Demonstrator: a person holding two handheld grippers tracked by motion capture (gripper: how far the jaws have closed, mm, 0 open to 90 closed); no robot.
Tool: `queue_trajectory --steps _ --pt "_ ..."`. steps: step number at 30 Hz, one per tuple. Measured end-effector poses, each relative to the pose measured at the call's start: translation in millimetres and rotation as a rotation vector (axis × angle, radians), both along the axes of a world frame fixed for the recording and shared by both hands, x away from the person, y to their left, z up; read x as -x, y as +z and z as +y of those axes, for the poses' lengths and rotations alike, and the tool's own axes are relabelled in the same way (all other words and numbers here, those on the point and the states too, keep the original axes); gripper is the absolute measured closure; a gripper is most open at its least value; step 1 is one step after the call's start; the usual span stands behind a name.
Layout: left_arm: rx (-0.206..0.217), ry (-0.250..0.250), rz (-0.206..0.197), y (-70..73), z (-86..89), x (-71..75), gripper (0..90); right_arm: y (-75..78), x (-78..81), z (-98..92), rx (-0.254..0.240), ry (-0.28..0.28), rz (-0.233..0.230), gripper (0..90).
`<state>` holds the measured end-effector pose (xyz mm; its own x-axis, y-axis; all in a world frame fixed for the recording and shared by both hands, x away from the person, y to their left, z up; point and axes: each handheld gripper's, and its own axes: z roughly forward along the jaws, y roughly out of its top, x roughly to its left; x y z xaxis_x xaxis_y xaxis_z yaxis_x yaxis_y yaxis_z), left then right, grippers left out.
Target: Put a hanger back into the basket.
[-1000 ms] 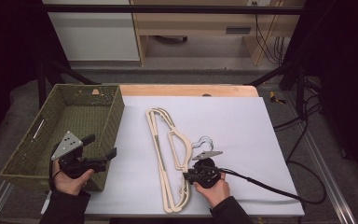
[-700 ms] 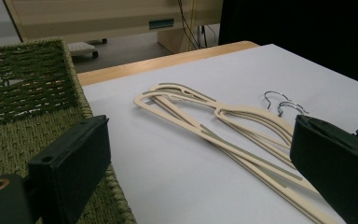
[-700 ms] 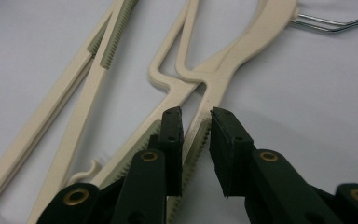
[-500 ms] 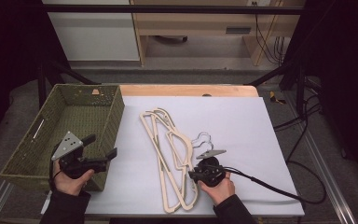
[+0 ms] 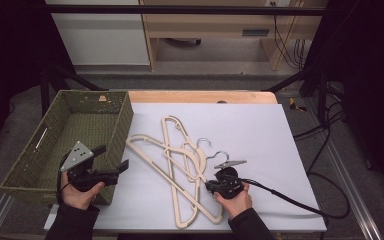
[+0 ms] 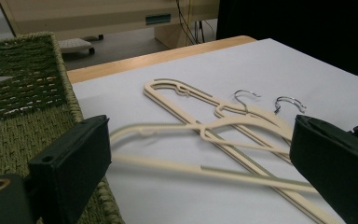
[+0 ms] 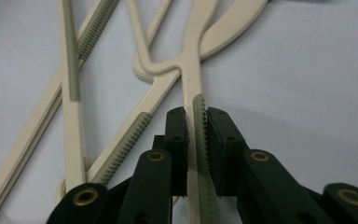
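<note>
The right gripper [image 7: 196, 116] is clamped on the ribbed arm of a cream hanger [image 7: 196, 84], its jaws having just been closing onto it. That hanger [image 5: 152, 150] lies skewed across two other hangers [image 5: 180, 135] near the table's front edge, their wire hooks [image 5: 215, 155] just beside the right hand. White table [image 5: 260, 130] lies open to the right and beyond. The left gripper [image 5: 114, 161] hangs with jaws spread and nothing between them, at the near corner of the green woven basket [image 5: 125, 112], which borders the hangers on the left. No readable writing shows. A cable [image 5: 290, 200] trails off to the right.
</note>
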<state>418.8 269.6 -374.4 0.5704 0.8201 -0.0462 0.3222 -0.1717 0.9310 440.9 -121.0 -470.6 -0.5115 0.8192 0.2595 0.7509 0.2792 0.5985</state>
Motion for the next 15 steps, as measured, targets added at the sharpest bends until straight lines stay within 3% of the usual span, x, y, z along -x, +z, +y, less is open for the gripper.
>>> queue_trajectory --steps 5,15 --pt "-0.007 0.001 0.002 -0.4 -2.0 0.2 5.5 2.3 -0.1 -2.0 0.004 0.005 0.003 79.9" --pt "-0.008 -0.018 0.005 4.0 -12.1 4.6 6.0 15.2 4.1 -10.7 -0.013 0.060 -0.077 80.1"
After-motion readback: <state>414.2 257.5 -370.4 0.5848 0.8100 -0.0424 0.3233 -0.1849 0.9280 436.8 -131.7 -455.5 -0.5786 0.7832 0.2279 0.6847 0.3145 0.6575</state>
